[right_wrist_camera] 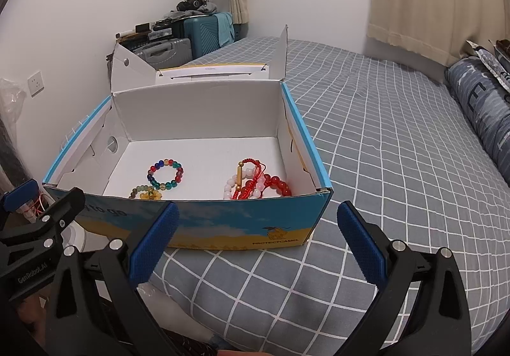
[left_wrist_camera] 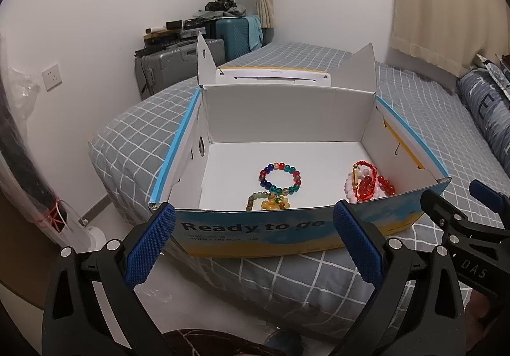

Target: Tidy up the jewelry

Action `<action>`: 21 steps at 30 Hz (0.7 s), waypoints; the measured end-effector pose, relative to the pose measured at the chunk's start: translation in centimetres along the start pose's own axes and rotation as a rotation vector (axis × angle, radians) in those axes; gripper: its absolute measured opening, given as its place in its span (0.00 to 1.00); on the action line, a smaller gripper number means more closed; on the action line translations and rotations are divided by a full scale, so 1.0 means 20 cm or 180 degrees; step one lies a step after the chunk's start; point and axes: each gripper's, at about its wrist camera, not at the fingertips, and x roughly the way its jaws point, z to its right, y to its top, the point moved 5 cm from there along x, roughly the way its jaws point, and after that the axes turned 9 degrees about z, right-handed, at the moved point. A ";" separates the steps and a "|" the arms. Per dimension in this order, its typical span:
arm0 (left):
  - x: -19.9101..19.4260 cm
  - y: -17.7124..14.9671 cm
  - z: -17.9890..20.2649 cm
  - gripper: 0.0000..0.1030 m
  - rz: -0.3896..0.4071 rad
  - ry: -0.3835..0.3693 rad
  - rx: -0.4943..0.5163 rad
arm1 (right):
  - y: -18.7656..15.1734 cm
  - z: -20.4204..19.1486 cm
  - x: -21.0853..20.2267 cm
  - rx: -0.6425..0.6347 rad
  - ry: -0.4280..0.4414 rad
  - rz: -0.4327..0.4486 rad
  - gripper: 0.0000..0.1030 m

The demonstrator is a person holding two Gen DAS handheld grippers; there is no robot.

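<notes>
- We are over a bed with a grey quilt checked in white lines (right_wrist_camera: 398, 139); a dark blue printed pillow (right_wrist_camera: 481, 107) lies along its right side.
- A teal hard-shell suitcase (left_wrist_camera: 234, 37) and a grey hard-shell suitcase (left_wrist_camera: 165, 69) stand against the wall beyond the bed's far end.
- An open cardboard box with a white inside and a blue and yellow printed outside (left_wrist_camera: 287, 107) sits on the bed near its front edge, flaps raised at the back.
- Our left gripper (left_wrist_camera: 251, 244) hangs just short of the box's front wall, its blue-padded fingers (left_wrist_camera: 149, 244) spread wide with nothing between them.
- Our right gripper (right_wrist_camera: 255, 247) is also just before that wall, toward its right end, jaws wide apart and empty.
- Inside the box, a heap of red, white and pink bead bracelets with a red braided cord (right_wrist_camera: 255, 183) lies in the front right corner.
- A round bracelet of multicoloured glass beads (left_wrist_camera: 280, 179) lies flat on the box floor near the middle.
- Touching its front, a bracelet of green and yellow beads (left_wrist_camera: 266, 201) rests against the front wall, partly hidden.
</notes>
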 end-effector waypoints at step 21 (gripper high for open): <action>0.00 0.00 0.03 0.94 0.0006 0.0001 0.0078 | -0.01 0.01 0.02 0.0022 -0.0007 -0.0032 0.93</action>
